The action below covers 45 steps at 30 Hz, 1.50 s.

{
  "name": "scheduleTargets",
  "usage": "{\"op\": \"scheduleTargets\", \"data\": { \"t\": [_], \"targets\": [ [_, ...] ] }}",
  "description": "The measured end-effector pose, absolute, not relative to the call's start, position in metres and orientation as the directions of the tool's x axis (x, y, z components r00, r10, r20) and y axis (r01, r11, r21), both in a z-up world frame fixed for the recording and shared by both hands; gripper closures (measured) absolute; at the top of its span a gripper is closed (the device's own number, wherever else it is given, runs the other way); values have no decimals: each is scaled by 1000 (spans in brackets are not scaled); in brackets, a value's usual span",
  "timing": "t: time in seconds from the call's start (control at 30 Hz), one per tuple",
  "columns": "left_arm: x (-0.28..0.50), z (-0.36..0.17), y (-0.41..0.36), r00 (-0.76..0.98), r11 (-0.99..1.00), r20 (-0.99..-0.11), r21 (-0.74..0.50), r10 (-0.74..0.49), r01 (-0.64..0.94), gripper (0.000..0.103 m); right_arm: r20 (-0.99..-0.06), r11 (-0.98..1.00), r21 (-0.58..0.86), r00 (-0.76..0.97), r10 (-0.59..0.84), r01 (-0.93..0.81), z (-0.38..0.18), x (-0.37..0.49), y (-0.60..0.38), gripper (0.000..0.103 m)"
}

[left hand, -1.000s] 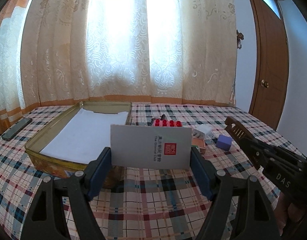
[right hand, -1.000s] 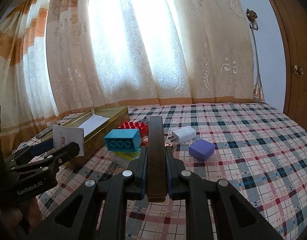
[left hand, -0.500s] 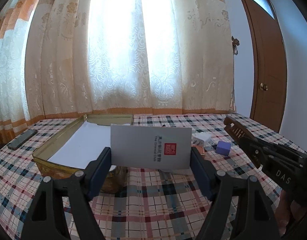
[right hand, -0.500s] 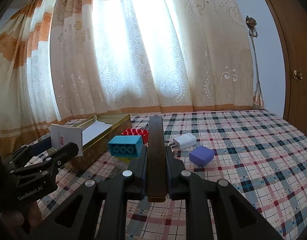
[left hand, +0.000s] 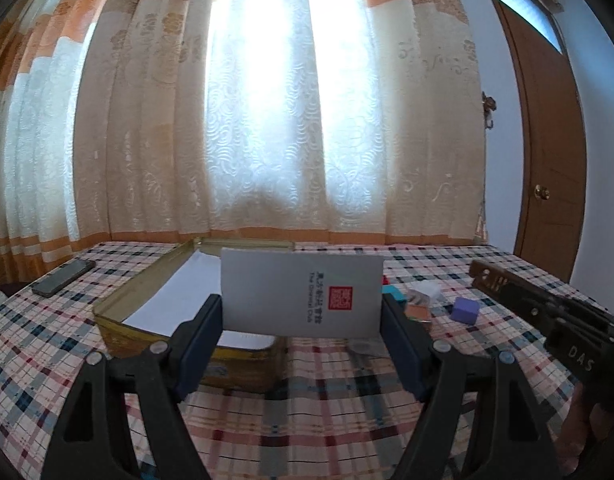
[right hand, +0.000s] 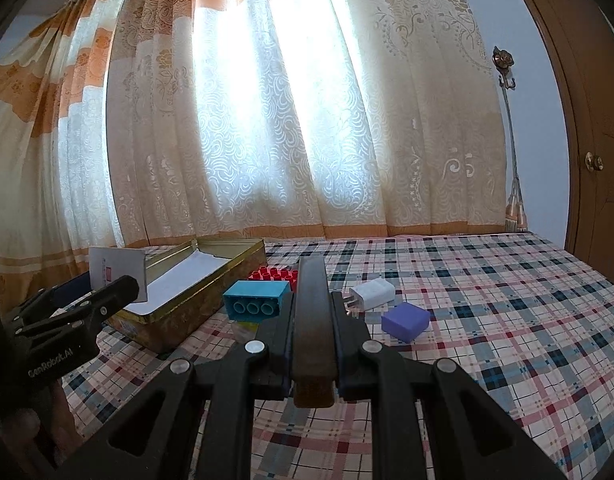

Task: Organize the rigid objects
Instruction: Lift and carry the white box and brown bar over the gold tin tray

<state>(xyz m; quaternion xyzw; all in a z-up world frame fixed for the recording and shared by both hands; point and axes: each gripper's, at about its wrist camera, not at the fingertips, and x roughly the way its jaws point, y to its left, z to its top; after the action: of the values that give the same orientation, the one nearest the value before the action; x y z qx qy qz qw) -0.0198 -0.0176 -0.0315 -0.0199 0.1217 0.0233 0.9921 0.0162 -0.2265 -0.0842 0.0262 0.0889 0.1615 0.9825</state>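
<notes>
Fingers (left hand: 199, 340) still clamp the card (left hand: 301, 292), tilted higher.

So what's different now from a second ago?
Both cameras tipped upward, so the table sits lower in each view and more curtain shows. Nothing was grabbed or dropped. The left gripper still clamps the white card by the gold tin, and the right gripper still pinches the brown stick. The blocks, the charger and the purple cube stayed put.

Plaid-clothed table (right hand: 507, 300): gold tin (right hand: 211, 280), phone (left hand: 63, 277), blocks, charger (right hand: 373, 293), purple cube (right hand: 405, 321).
</notes>
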Motion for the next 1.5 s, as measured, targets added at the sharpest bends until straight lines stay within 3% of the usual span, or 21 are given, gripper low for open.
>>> {"op": "scheduleTargets", "data": {
  "t": [1.5],
  "targets": [
    [-25,-38,70,937,979,-304,-51,175,-200,26,-185,880,-9,865,466,-475,-86,5,-115,86]
  ]
}}
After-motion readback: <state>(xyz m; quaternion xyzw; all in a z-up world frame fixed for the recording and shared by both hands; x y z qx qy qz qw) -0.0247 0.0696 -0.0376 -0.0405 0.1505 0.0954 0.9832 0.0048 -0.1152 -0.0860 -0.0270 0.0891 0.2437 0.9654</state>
